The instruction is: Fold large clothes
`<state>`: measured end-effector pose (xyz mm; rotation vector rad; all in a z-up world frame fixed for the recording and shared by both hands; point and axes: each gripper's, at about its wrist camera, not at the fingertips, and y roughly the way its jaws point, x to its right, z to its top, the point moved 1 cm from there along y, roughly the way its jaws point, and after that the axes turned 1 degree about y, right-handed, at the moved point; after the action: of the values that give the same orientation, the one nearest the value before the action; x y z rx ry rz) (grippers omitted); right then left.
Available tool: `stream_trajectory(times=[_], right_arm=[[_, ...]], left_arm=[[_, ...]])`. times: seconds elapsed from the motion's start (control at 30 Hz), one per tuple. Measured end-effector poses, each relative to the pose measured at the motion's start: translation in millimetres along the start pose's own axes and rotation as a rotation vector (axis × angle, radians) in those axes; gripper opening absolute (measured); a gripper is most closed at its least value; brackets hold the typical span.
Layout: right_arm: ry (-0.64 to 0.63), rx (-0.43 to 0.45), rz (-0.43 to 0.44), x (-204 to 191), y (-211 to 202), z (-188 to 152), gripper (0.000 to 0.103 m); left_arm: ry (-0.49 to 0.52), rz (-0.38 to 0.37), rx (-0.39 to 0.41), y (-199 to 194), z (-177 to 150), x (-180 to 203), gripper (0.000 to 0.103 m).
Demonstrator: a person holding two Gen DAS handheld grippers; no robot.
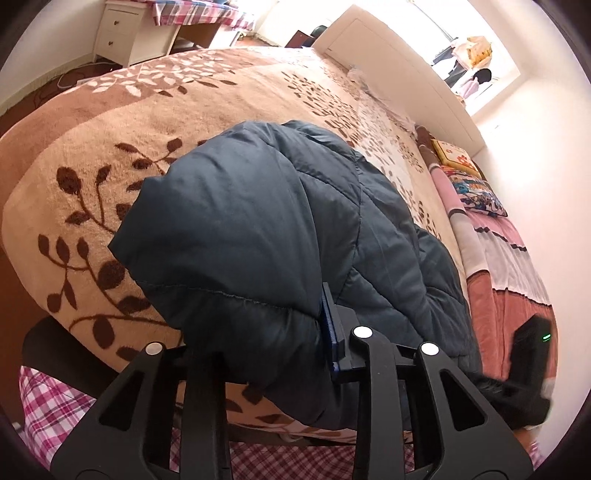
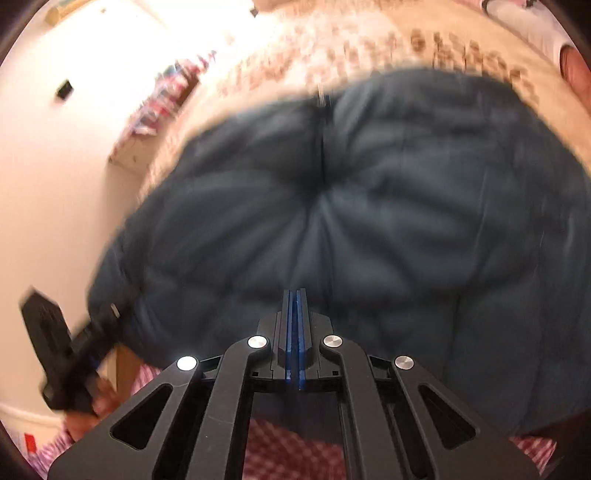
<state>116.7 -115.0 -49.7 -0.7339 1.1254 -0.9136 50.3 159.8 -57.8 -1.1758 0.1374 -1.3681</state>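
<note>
A dark blue quilted puffer jacket [image 1: 258, 229] lies bunched on a beige bed blanket with brown leaf prints [image 1: 110, 155]. My left gripper [image 1: 325, 306] is shut on a thick fold of the jacket at its near edge; one blue finger pad [image 1: 330, 332] shows, the other is buried under fabric. In the blurred right wrist view the jacket [image 2: 369, 203] fills the middle, its zipper line running up the centre. My right gripper [image 2: 294, 295] has its blue pads pressed together on the jacket's near hem. The left gripper's body [image 2: 55, 350] shows at the lower left.
A white headboard [image 1: 399, 66] runs along the far right of the bed. Patterned pillows [image 1: 469, 177] and a pink quilt [image 1: 509, 266] lie at the right. A white nightstand [image 1: 118, 33] stands at the far left. Pink plaid cloth [image 1: 55, 406] hangs below the bed edge.
</note>
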Motion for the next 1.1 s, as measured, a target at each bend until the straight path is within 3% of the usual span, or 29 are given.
stream_trajectory(times=[0.13,0.2,0.3,0.47,0.6,0.63,0.7,0.8,0.93,1.1], right_arm=[[0.002,-0.043,-0.035,7.1,23.5,5.8,0.0],[0.003,-0.059,-0.047,7.7,30.9,9.3,0.0],[-0.007,-0.066,-0.061,5.5,39.0,15.3,0.0],[-0.003,-0.075,-0.056,7.6,45.3,17.3,0.0],[-0.012,-0.074,-0.066,5.3,48.9,16.8,0.0],[-0.016,-0.073,-0.068,5.2,49.6,16.3,0.0],[-0.025,-0.067,-0.073,2.4,51.2,12.6,0.0],[-0.031,-0.065,-0.079,3.7,48.0,7.5,0.0],[-0.038,-0.046,-0.086,-4.1,40.0,3.2,0.0],[-0.094,0.024,-0.063,-17.3,0.6,-14.5,0.0]], left_arm=[[0.001,0.001,-0.014,2.4,-2.6,0.5,0.046],[-0.01,-0.013,-0.024,5.4,-2.8,1.1,0.06],[-0.036,-0.023,-0.038,11.8,-4.8,-0.6,0.072],[-0.154,-0.034,-0.088,25.6,-7.6,-16.0,0.079],[-0.137,-0.032,-0.029,22.8,-5.8,-13.8,0.079],[-0.138,-0.046,-0.011,22.0,-5.0,-13.2,0.077],[-0.136,-0.059,0.009,21.5,-3.4,-11.9,0.05],[-0.081,-0.058,0.03,17.0,-3.0,-3.3,0.031],[-0.018,-0.033,0.054,5.7,0.2,6.0,0.025],[-0.027,-0.014,0.044,2.0,5.9,8.0,0.025]])
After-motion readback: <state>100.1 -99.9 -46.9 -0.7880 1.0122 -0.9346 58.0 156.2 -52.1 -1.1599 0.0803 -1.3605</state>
